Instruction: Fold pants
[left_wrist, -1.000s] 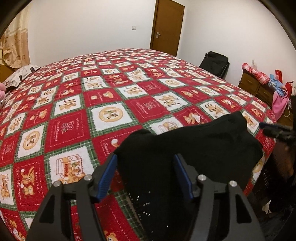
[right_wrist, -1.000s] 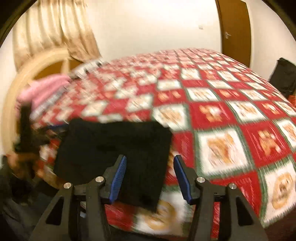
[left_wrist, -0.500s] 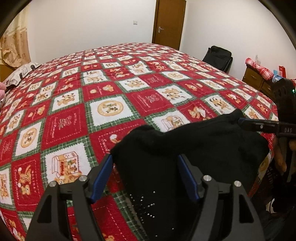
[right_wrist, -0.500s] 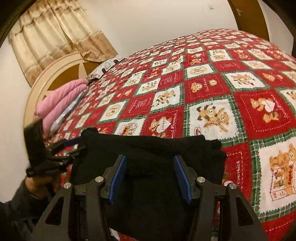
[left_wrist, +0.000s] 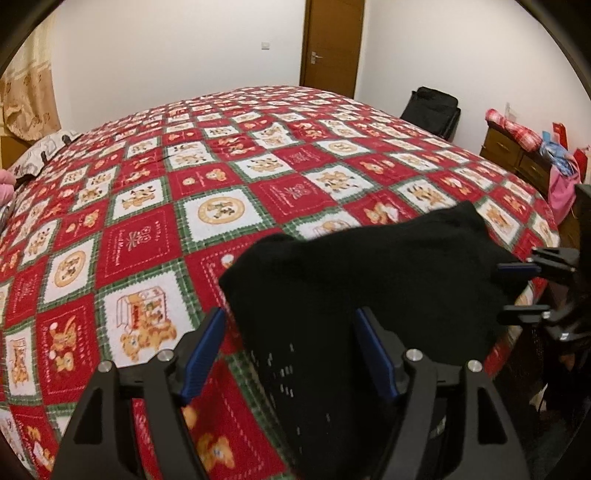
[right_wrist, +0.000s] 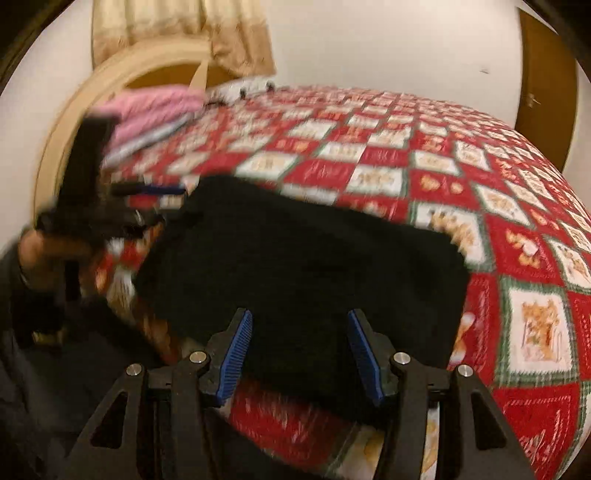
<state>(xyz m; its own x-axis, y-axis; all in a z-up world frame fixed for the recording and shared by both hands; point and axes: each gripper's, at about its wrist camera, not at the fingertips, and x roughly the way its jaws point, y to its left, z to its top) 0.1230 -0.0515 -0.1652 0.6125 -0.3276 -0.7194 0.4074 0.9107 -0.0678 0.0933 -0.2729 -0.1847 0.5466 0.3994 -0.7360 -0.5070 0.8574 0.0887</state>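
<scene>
Black pants folded flat, long axis along bed edge

Your left black tongs with blue pads: jaws apart, just widened, gripping nothing. Your right black tongs: jaws apart, angled downward.

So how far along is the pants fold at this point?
Mostly done, it seems: the black pants lie as a compact folded bundle at the edge of the patterned bedspread. Nothing is in hand: the left gripper and right gripper are both open above the cloth, pinching nothing. What may remain is a last fold or some smoothing.
</scene>
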